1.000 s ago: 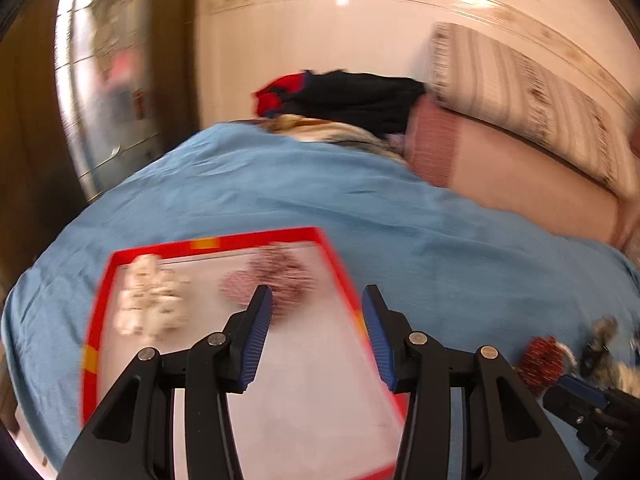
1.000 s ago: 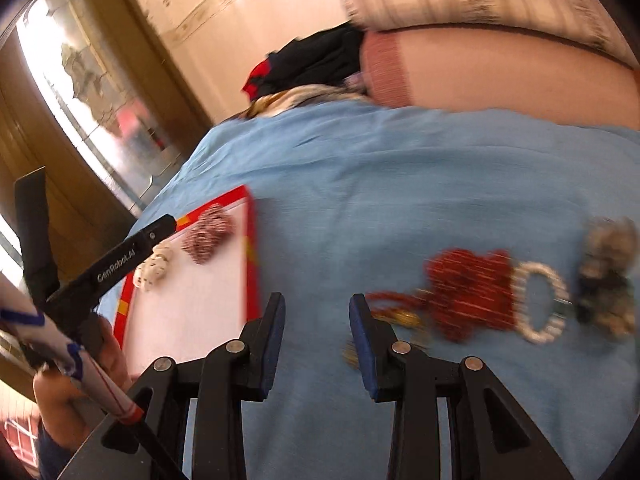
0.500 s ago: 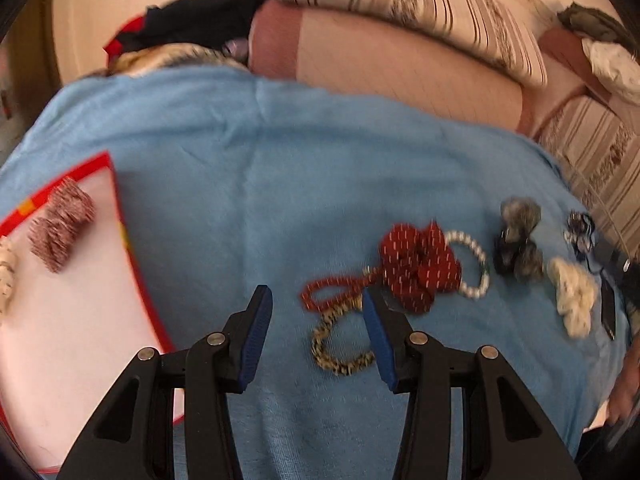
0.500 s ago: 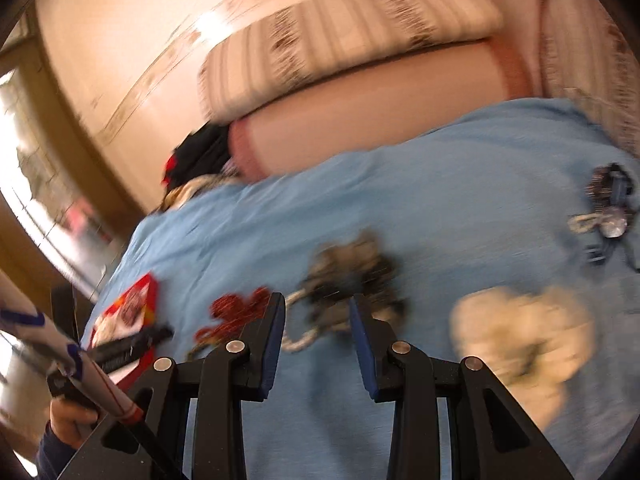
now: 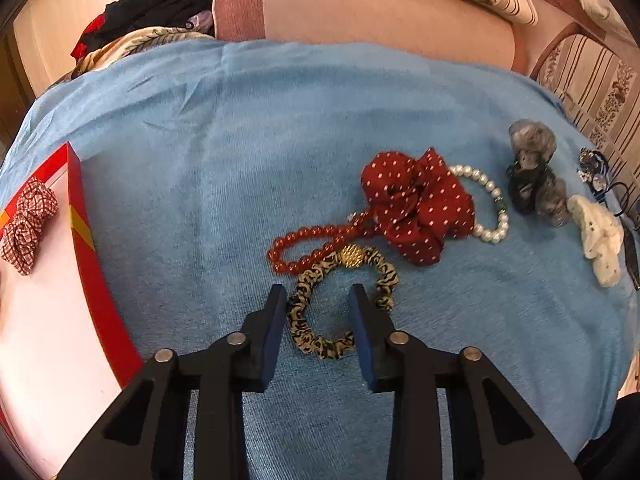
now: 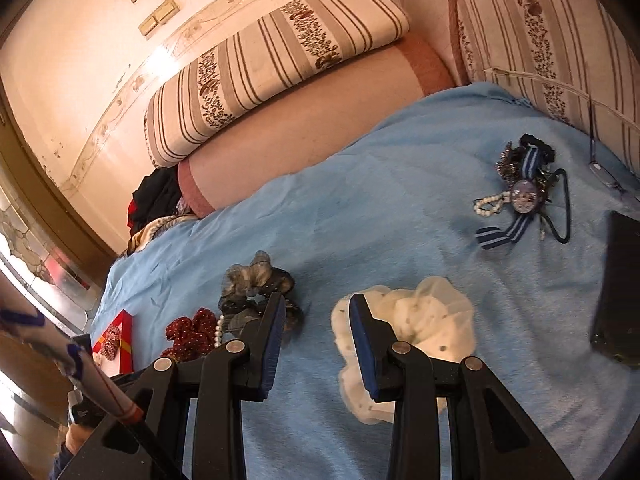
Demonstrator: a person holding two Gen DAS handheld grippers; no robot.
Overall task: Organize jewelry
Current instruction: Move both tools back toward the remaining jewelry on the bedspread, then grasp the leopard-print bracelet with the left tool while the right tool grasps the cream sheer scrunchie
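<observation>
The left tool (image 5: 318, 292) hangs low over the blue bedspread (image 5: 240, 140), its jaws part open and just now narrowing, holding nothing; the leopard-print fabric bracelet with a gold bead (image 5: 340, 304) lies between and just beyond the tips, untouched. A good pick probably means straddling one side of the loop, not the bare middle, and pinching clear of the red bead bracelet (image 5: 308, 246) touching it. Farther off lie the red white-dotted scrunchie (image 5: 416, 204) and the red-rimmed white tray (image 5: 86, 248) at left. The right tool (image 6: 318, 300), part open and empty, hovers by the cream lace scrunchie (image 6: 424, 328).
</observation>
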